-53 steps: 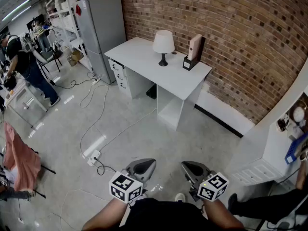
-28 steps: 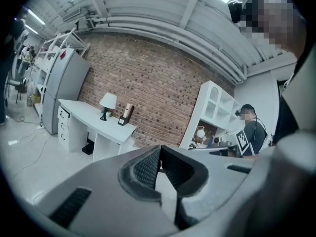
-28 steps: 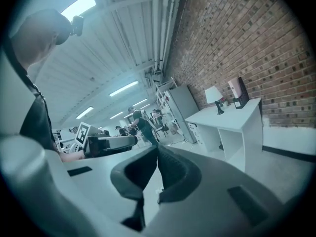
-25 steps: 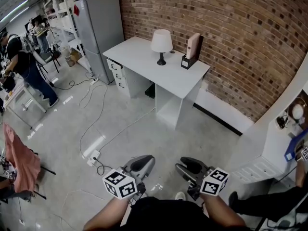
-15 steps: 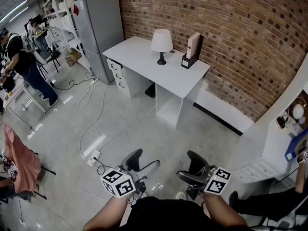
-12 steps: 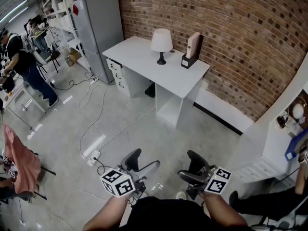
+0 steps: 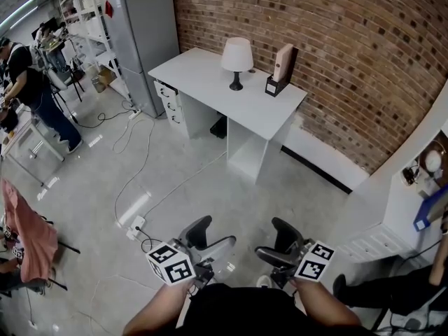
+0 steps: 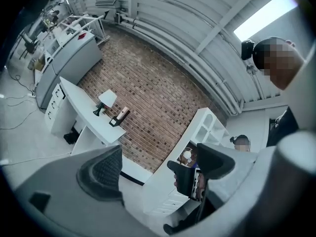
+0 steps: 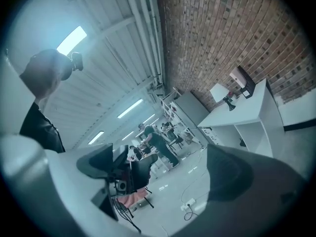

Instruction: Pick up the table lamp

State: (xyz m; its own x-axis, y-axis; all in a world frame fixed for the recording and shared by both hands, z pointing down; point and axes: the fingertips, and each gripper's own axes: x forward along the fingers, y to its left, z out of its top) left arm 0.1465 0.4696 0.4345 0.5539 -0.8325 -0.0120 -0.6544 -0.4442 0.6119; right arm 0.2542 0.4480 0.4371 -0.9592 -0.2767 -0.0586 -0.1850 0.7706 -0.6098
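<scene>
Black holder (image 7: 271, 88) holds upright beige box (image 7: 283, 60). Table lamp (image 7: 236, 61) stands vertical, shade up. Left gripper (image 7: 212, 238), right gripper (image 7: 275, 243) just opened, empty

The left gripper (image 8: 158, 169) has just been opening its jaws; they stand wide apart with nothing between them, only the room beyond. Far off, a white desk (image 8: 74, 100) stands against a brick wall (image 8: 148, 90). The table lamp (image 8: 104, 101), white-shaded on a dark stem, stands upright near the desk's back edge. Just beside it, closer to the desk's right back corner, a beige box (image 8: 122, 113) stands in a black holder (image 8: 114, 122). A grey cabinet (image 8: 69, 65) stands past the desk's left end. A white shelf unit (image 8: 205, 127) shows behind the right jaw.
</scene>
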